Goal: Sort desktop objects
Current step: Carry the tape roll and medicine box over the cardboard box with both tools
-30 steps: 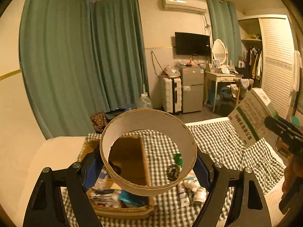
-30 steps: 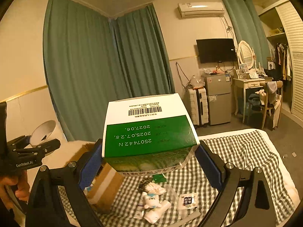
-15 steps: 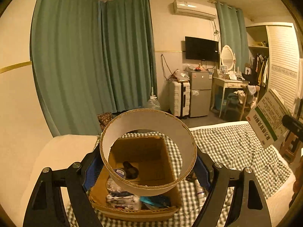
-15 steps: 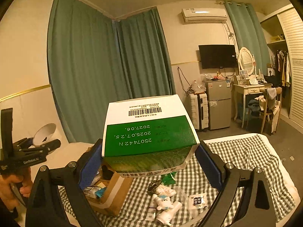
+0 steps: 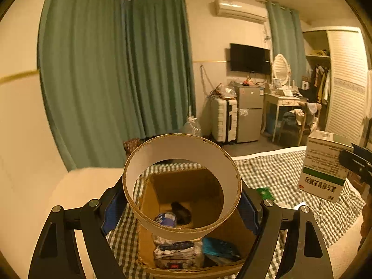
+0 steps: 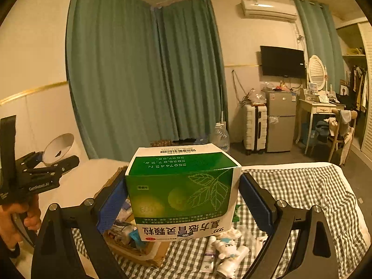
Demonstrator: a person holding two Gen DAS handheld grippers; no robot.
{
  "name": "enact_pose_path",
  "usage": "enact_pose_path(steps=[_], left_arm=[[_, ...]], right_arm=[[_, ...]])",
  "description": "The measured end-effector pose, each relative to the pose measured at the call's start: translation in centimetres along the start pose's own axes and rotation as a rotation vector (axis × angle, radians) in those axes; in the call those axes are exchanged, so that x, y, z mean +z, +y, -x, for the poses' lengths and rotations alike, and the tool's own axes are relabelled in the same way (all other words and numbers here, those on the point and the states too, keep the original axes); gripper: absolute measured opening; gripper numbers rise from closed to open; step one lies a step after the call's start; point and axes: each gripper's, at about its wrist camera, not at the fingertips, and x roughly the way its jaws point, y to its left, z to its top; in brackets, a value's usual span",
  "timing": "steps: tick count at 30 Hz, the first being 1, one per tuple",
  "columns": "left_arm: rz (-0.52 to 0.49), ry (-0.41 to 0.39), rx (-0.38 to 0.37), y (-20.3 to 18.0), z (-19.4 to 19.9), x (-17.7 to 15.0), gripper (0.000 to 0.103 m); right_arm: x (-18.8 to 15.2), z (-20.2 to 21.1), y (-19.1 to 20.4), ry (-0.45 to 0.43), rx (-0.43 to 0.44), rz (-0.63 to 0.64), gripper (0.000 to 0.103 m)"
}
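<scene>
My left gripper (image 5: 181,209) is shut on a wide cardboard ring (image 5: 181,232), white inside, its blue pads pressing the ring's two sides. Seen through and below the ring, an open cardboard box (image 5: 151,200) holds several packets and a dark object. My right gripper (image 6: 183,200) is shut on a green and white medicine box (image 6: 183,193), hanging just right of the cardboard box (image 6: 139,253). At the right edge of the left wrist view is the medicine box (image 5: 323,169). The right wrist view shows the left gripper (image 6: 51,162) with the ring (image 6: 59,147) at far left.
A green checked cloth (image 6: 302,193) covers the surface. White bottles and small tubes (image 6: 227,248) lie on it right of the cardboard box, and a green packet (image 5: 264,193) lies beyond. A hand (image 6: 23,216) grips the left handle. Curtains, a suitcase and a fridge stand far behind.
Both grippers have moved left across the cloth. The cardboard box now lies straight under the ring. The medicine box has tipped, so its green front face now shows.
</scene>
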Motion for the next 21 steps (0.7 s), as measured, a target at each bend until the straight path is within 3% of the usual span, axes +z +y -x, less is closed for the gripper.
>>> enact_pose_path(steps=[11, 21], left_arm=[[0.009, 0.067, -0.015, 2.3, -3.2, -1.8, 0.085], [0.071, 0.193, -0.007, 3.5, -8.1, -3.8, 0.085]], right_arm=[[0.0, -4.1, 4.1, 0.036, 0.06, 0.034, 0.093], [-2.5, -9.3, 6.7, 0.128, 0.105, 0.084, 0.093]])
